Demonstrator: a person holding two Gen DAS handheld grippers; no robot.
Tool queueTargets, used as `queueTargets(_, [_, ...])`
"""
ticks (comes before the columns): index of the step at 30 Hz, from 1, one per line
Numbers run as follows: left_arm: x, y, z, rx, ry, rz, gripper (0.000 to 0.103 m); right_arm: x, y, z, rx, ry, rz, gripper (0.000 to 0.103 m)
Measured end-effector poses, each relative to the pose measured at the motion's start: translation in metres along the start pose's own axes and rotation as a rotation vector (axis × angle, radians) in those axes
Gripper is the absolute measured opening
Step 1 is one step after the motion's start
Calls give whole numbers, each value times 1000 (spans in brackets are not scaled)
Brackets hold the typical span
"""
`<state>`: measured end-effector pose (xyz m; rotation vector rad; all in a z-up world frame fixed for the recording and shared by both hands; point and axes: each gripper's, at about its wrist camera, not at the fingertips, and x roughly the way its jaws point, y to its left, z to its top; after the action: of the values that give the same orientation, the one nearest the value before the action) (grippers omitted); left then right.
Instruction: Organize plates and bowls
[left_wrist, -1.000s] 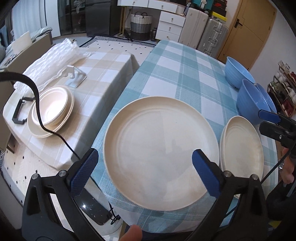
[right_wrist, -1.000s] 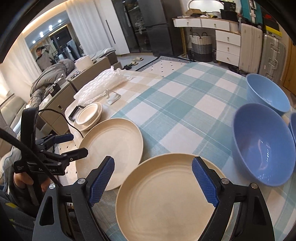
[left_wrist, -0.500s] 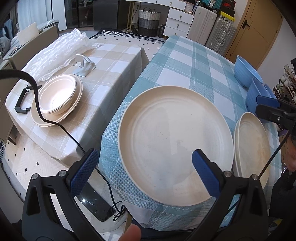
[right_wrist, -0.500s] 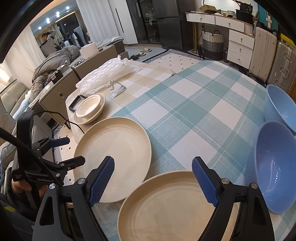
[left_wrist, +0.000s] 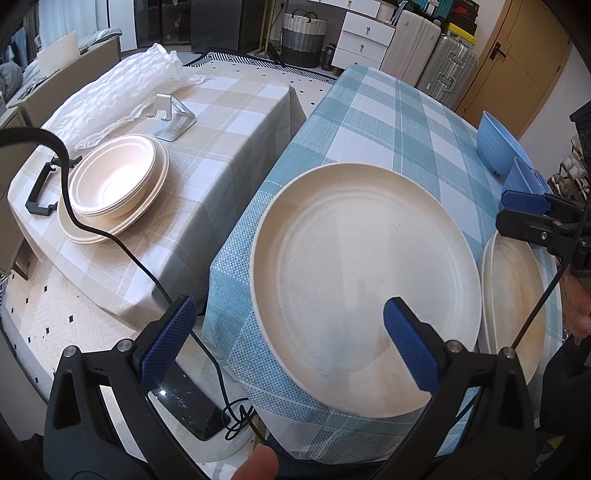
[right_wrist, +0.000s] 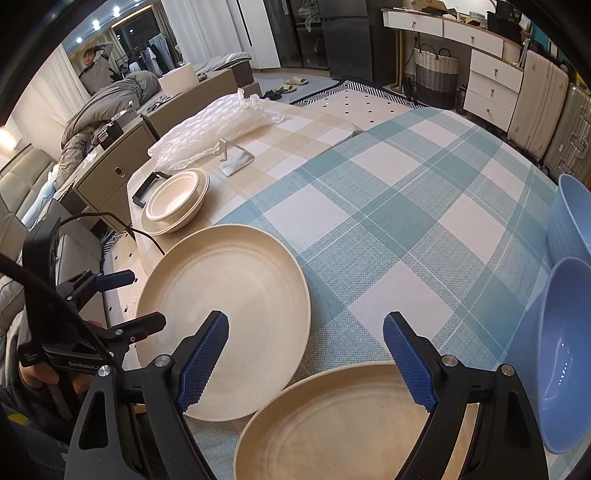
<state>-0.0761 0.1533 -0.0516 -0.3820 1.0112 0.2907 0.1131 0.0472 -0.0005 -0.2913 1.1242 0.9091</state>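
Left gripper (left_wrist: 286, 328): your fingers are spread wide, holding nothing, above the large plate (left_wrist: 364, 288).
Right gripper (right_wrist: 306, 343): spread wide, empty, over the second plate (right_wrist: 343, 424).

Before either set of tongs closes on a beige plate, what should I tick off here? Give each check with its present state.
1. Left tongs open, nothing between them: ok.
2. Right tongs open, nothing between them: ok.
3. Large beige plate lies flat, bare, near edge reachable: ok.
4. Second beige plate bare, nothing stacked on it: ok.
5. Plates apart from each other: cannot tell, rims look very close.
6. Blue bowls stand clear of the second beige plate: cannot tell.
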Motion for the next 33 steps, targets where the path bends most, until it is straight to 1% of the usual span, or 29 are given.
queueTargets(18, [13,5,0,-20,16,-27,100,36,-2,6,-10,80,13,87])
queueTargets(31, [19,4,-1,-19,30,-24,97,62,2,9,-39,143,12,86])
queueTargets(33, [21,5,0,-21,38,-22,95,66,4,9,-49,152,18,86])
